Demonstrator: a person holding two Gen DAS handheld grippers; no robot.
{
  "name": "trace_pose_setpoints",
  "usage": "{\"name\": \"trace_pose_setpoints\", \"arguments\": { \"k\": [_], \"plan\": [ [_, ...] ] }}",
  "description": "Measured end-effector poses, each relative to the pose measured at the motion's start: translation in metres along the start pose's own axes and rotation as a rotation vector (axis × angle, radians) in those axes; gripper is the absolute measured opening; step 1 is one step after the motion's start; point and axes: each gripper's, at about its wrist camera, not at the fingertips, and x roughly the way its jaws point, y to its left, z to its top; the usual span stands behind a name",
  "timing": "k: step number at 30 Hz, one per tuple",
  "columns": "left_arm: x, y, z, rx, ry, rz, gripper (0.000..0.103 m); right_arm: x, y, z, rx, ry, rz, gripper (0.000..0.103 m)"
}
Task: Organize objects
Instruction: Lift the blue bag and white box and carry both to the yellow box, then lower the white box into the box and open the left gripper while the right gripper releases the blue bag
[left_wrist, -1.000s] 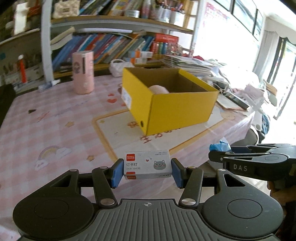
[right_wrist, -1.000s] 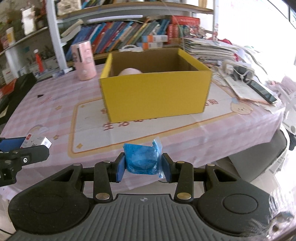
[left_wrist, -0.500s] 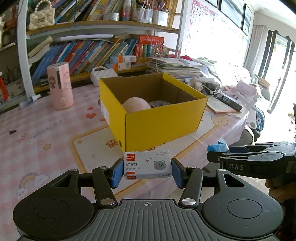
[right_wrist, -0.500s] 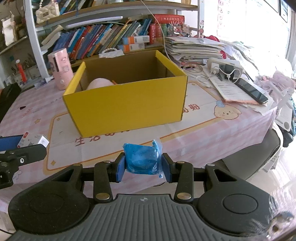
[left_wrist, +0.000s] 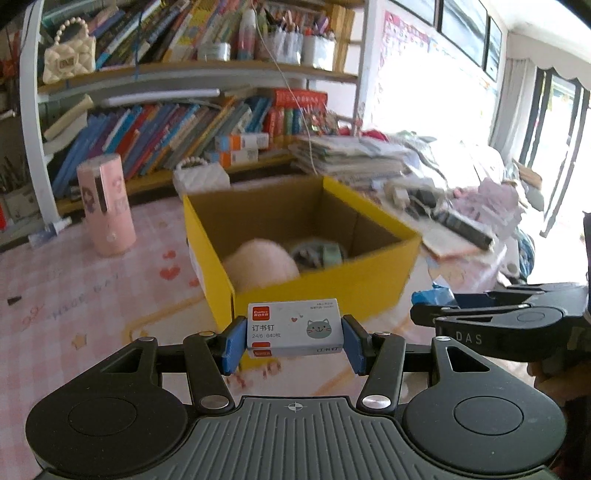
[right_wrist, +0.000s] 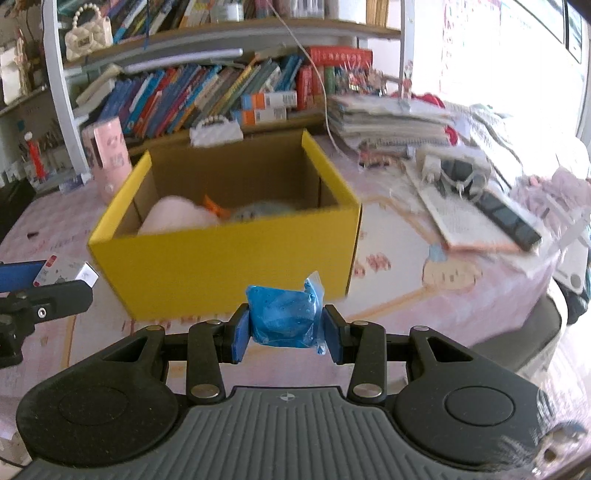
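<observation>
both grippers have risen nearer the box (left_wrist: 317, 284), its opening now ahead and below. left gripper (left_wrist: 293, 343) jaws clamp the staples (left_wrist: 293, 326) crosswise; right gripper (right_wrist: 283, 328) jaws pinch the blue packet (right_wrist: 282, 319), about equally near.

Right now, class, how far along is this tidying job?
Partly done: the yellow box already holds a pink round item and a greyish item. In hand: the left tongs grip a staples box, the right tongs a blue packet. Left: both must go into the box.
</observation>
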Motion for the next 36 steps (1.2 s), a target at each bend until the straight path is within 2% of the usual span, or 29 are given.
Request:
{"name": "trace_pose_setpoints", "arguments": {
  "k": [9,14,27,36],
  "plan": [
    [0.022,0.000,0.052,-0.020,-0.120,0.064,0.053,0.019,-0.006,0.060,-0.085,-0.148,0.052,0.038],
    [0.040,0.000,0.065,-0.034,-0.124,0.108,0.053,0.040,-0.002,0.079,-0.155,-0.175,0.089,0.038],
    [0.097,-0.001,0.065,-0.051,-0.027,0.193,0.053,0.101,0.007,0.083,-0.327,-0.074,0.158,0.038],
    [0.131,-0.005,0.068,-0.032,0.034,0.211,0.053,0.128,0.012,0.085,-0.398,0.005,0.214,0.038]
  ]
}}
